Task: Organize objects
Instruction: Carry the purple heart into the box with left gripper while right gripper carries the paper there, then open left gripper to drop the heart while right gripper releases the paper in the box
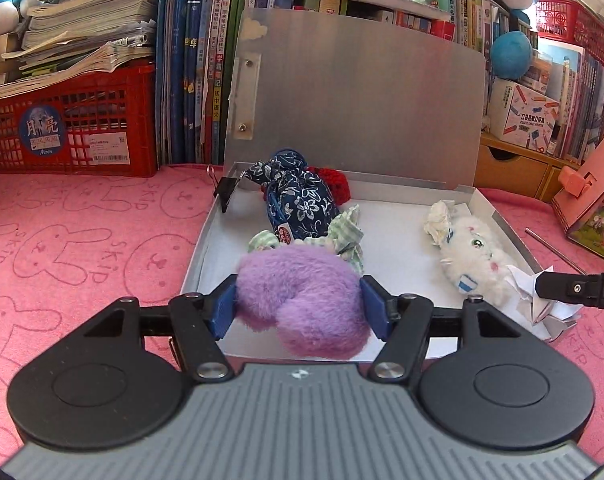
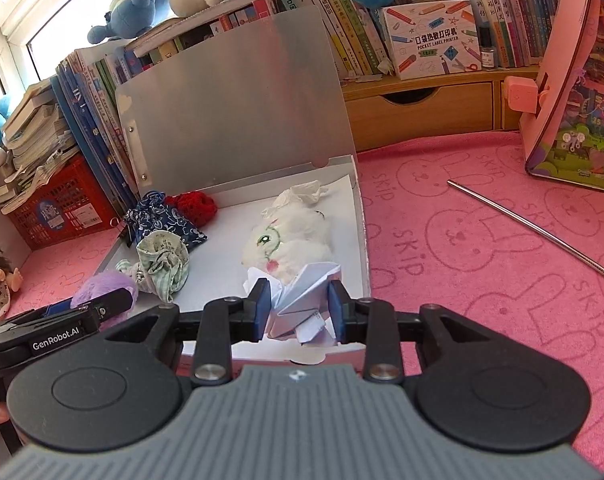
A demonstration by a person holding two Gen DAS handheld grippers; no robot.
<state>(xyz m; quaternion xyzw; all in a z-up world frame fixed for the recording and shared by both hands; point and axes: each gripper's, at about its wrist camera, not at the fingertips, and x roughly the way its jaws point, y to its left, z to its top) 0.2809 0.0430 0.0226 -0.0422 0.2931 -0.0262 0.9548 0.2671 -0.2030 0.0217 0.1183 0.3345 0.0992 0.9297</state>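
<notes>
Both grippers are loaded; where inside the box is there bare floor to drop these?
Free: the white strip of the box floor between the green checked cloth and the white plush cat. Crowded: the back-left corner, with the blue floral pouch and red knit piece.

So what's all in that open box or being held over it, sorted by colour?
White: 3 - plush cat, crumpled tissue, folded paper in the right gripper
Purple: 1 - fluffy toy in the left gripper
Blue: 1 - floral pouch
Red: 1 - knitted piece
Green: 1 - checked cloth
Black: 1 - binder clip
Total: 8
</notes>
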